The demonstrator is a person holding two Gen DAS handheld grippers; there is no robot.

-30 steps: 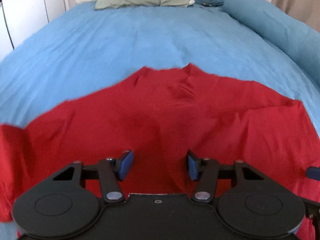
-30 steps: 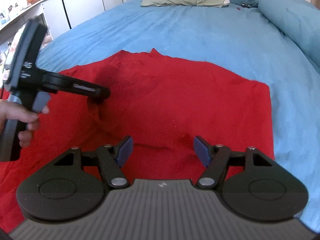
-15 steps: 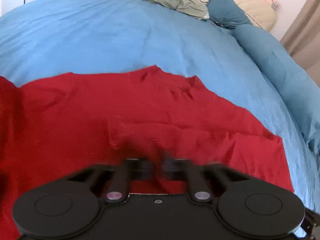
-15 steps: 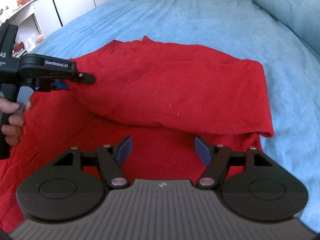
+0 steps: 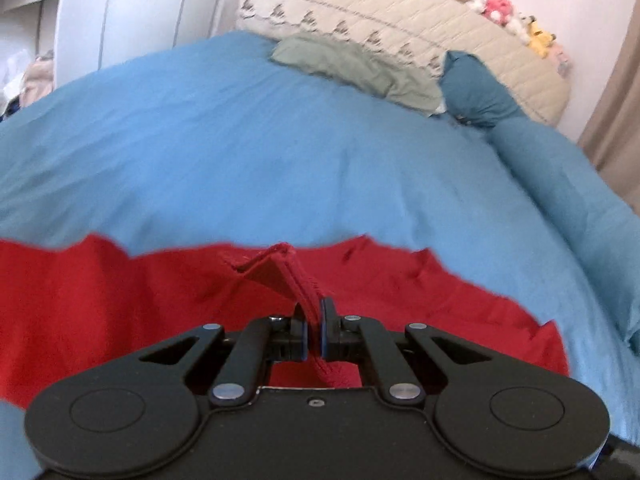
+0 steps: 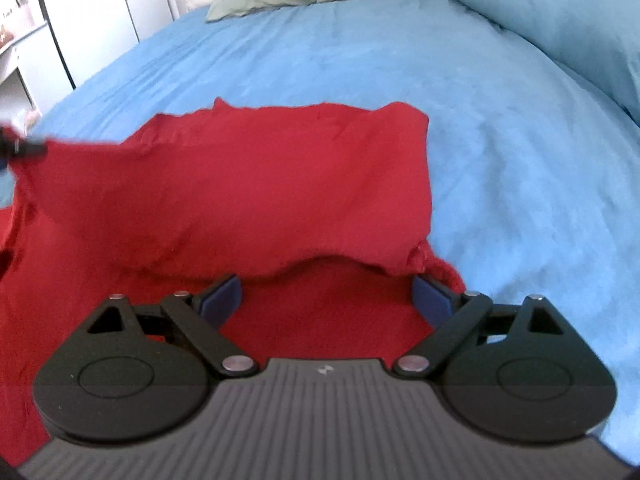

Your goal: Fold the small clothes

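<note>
A red garment (image 5: 120,300) lies on the blue bedspread (image 5: 280,152). My left gripper (image 5: 314,330) is shut on a hemmed edge of the red garment and holds that edge lifted off the bed. In the right wrist view the garment (image 6: 260,184) hangs raised on the left, pulled up by the left gripper's tip (image 6: 24,148) at the frame's left edge. My right gripper (image 6: 326,292) is open and empty, low over the near part of the garment, with the draped fold just beyond its fingertips.
A green pillow (image 5: 352,64) and a cream patterned pillow (image 5: 400,32) lie at the bed's head. A dark teal rolled duvet (image 6: 540,12) runs along the right side. White cupboards (image 6: 92,20) stand to the left. Plush toys (image 5: 492,4) sit on the headboard.
My left gripper closed on the garment's edge and lifted it, pulling the cloth up and leftward. My right gripper stayed open and moved forward close to the draped fold.
</note>
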